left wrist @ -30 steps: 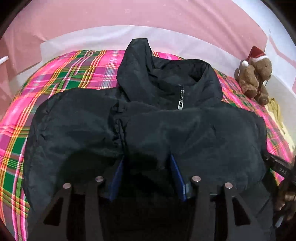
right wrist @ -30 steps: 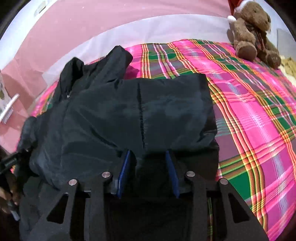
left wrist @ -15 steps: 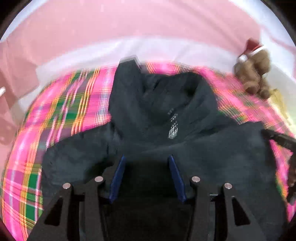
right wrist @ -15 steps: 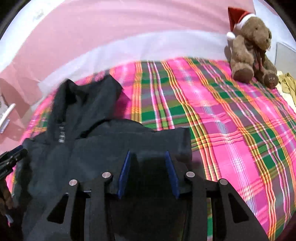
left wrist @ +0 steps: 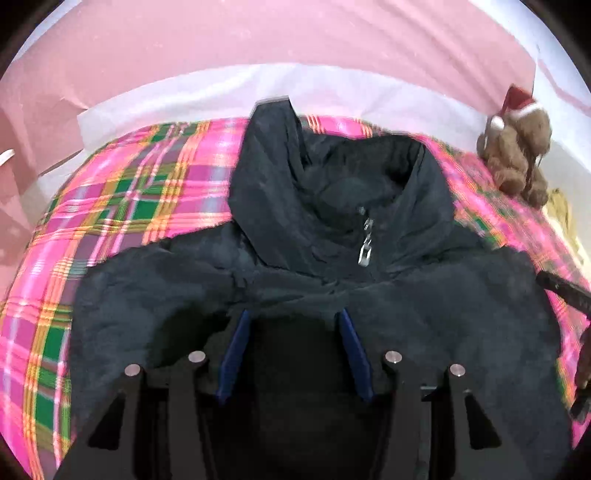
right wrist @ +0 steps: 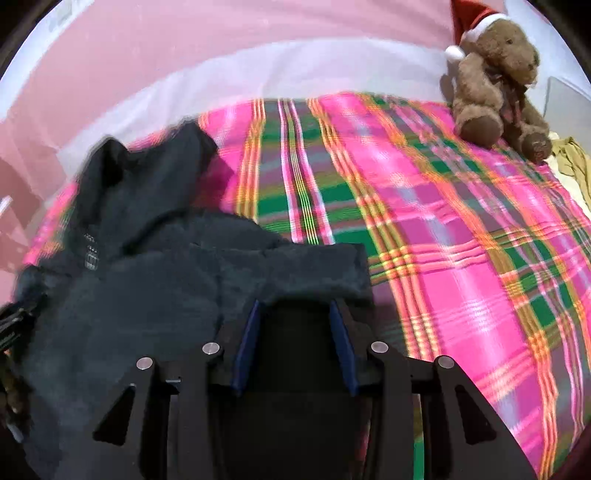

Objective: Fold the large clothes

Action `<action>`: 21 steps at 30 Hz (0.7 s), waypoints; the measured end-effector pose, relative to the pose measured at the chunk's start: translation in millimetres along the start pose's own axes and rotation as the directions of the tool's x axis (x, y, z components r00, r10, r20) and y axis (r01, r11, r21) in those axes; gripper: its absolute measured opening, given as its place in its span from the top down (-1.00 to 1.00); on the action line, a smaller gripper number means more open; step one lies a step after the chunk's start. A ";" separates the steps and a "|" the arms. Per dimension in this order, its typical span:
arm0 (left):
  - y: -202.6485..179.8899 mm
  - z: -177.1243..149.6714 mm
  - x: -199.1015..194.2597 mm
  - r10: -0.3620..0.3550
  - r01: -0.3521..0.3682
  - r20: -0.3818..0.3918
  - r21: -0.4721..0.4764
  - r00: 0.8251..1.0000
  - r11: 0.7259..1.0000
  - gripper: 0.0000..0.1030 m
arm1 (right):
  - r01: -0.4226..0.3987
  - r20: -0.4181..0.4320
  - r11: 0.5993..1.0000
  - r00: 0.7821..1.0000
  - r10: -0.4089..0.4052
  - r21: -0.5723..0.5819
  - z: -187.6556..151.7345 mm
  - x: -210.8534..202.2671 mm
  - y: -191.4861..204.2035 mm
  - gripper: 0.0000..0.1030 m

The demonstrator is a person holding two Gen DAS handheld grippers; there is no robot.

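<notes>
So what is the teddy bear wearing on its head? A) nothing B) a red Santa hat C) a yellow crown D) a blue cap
B: the teddy bear at the far corner of the checked blanket wears a red hat with white trim.

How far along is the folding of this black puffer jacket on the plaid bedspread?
Partway. Done: the black puffer jacket lies zipped, collar up, on the pink plaid bedspread. In hand: the left gripper and right gripper each hold dark fabric of its near edge, bunched between their blue pads. Left: laying that edge over toward the collar and flattening.
</notes>
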State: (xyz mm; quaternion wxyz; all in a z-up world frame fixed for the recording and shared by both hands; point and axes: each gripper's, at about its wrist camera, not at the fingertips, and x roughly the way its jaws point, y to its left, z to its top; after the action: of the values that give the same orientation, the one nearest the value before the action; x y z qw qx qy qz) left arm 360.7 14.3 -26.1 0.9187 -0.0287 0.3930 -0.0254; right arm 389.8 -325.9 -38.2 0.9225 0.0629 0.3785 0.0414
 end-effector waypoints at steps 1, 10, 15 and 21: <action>1.2 -2.2 -12.9 -0.013 0.013 0.022 -0.001 1.000 1.000 -0.04 | -0.013 0.021 1.000 1.000 0.013 0.006 -2.4 -11.1 0.2 0.24; 2.5 -38.8 3.5 -0.053 0.054 -0.036 0.026 0.998 0.998 -0.10 | -0.053 -0.058 0.997 0.997 0.050 -0.061 -52.2 -10.8 29.1 0.24; -0.3 -42.1 9.7 -0.041 0.041 -0.018 0.032 0.999 0.999 -0.12 | -0.008 -0.059 0.994 0.998 0.002 -0.106 -57.2 8.8 38.9 0.24; -2.7 -42.7 1.5 -0.026 0.027 -0.029 0.029 0.999 0.999 -0.12 | 0.013 -0.056 0.992 0.998 -0.021 -0.128 -59.6 10.1 41.9 0.24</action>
State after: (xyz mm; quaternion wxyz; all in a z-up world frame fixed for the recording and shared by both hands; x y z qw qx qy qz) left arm 330.8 10.1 -56.4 0.9129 -0.0200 0.4054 -0.0438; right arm 353.9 -278.2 -81.1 0.9137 -0.0004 0.4020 0.0594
